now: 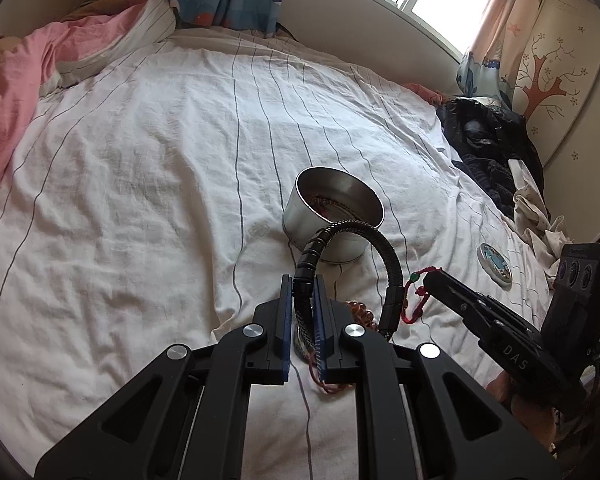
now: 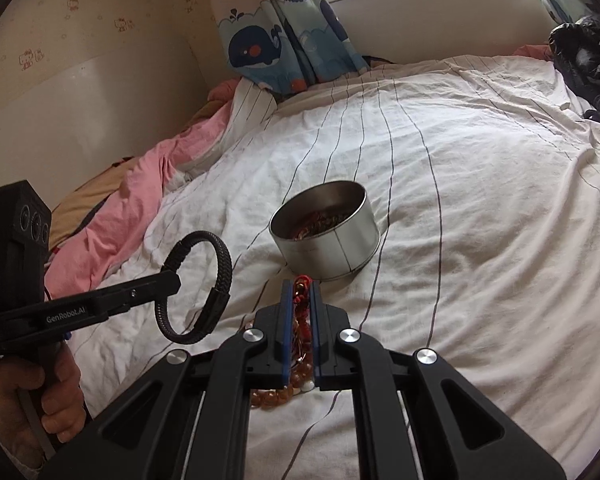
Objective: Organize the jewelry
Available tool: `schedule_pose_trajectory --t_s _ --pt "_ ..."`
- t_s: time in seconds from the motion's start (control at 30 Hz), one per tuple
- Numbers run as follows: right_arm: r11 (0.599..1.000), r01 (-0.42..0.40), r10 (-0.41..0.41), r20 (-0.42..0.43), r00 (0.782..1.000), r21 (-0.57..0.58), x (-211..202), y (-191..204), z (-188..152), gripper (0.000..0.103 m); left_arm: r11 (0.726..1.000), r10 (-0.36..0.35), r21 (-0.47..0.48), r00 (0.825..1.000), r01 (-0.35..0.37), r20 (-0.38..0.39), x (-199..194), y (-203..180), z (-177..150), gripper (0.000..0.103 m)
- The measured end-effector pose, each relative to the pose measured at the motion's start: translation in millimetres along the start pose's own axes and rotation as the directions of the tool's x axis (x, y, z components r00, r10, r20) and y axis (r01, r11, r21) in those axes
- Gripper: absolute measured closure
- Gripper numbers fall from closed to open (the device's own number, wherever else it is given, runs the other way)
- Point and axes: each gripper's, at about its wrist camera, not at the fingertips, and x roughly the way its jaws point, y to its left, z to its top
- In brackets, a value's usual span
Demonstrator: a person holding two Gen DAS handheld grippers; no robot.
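My left gripper (image 1: pixel 303 286) is shut on a black braided bracelet (image 1: pixel 388 252) and holds it above the bed, near a round metal tin (image 1: pixel 332 236) with jewelry inside. The bracelet (image 2: pixel 220 264) and left gripper (image 2: pixel 168 280) also show in the right wrist view. My right gripper (image 2: pixel 300 292) is shut on a red cord bracelet (image 2: pixel 299 300), seen from the left (image 1: pixel 416 292) at the right gripper (image 1: pixel 432 280). Amber beads (image 2: pixel 284 392) lie on the sheet under it, just in front of the tin (image 2: pixel 332 248).
White striped sheet (image 1: pixel 160 168) covers the bed. A round lid (image 1: pixel 495 264) lies right of the tin. Dark clothes (image 1: pixel 488 140) are piled at the right edge, pink bedding (image 1: pixel 24 80) at the left. Window and curtains stand behind.
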Motion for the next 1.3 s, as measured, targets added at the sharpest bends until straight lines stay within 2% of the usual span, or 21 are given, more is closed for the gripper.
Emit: schedule_pose_trajectory --t_s 0.13,0.27,0.77,0.87,0.9,0.93,1.0,1.1,1.3 --pt "0.999 -0.019 0.017 0.076 0.997 0.026 -10 -2 16 0.095 1.000 0.000 -0.006 1.000 0.001 0.022 6 -9 9 0.094" --pt "1.000 -0.026 0.024 0.101 0.995 0.013 -11 0 30 0.095 1.000 0.012 -0.011 0.999 -0.012 0.043 13 -16 19 0.094" --pt "0.998 -0.028 0.034 0.106 0.994 -0.058 32 6 72 0.095 0.998 0.066 -0.006 0.994 -0.066 0.085 54 -30 53 0.094" --pt "0.997 -0.015 0.020 0.072 0.997 -0.074 52 4 76 0.095 0.998 0.065 0.002 0.996 -0.065 0.055 75 -30 63 0.094" --pt "0.997 0.001 0.002 0.033 0.999 -0.080 64 2 77 0.094 0.997 0.075 0.004 0.997 -0.075 0.035 85 -30 65 0.093" --pt "0.997 0.025 -0.025 0.008 1.000 -0.077 74 -2 77 0.080 0.996 0.086 0.005 0.996 -0.086 0.015 94 -29 66 0.094" --pt "0.999 0.039 -0.039 -0.013 0.999 -0.037 82 -13 76 0.073 0.996 0.087 -0.005 0.996 -0.087 -0.001 101 -25 67 0.092" --pt "0.999 0.042 -0.042 0.003 0.999 -0.011 74 -22 72 0.071 0.995 0.098 0.019 0.995 -0.099 0.012 95 -26 62 0.091" --pt "0.998 0.047 -0.047 0.002 0.999 0.041 57 -28 65 0.071 0.995 0.096 0.002 0.995 -0.096 0.012 76 -17 51 0.091"
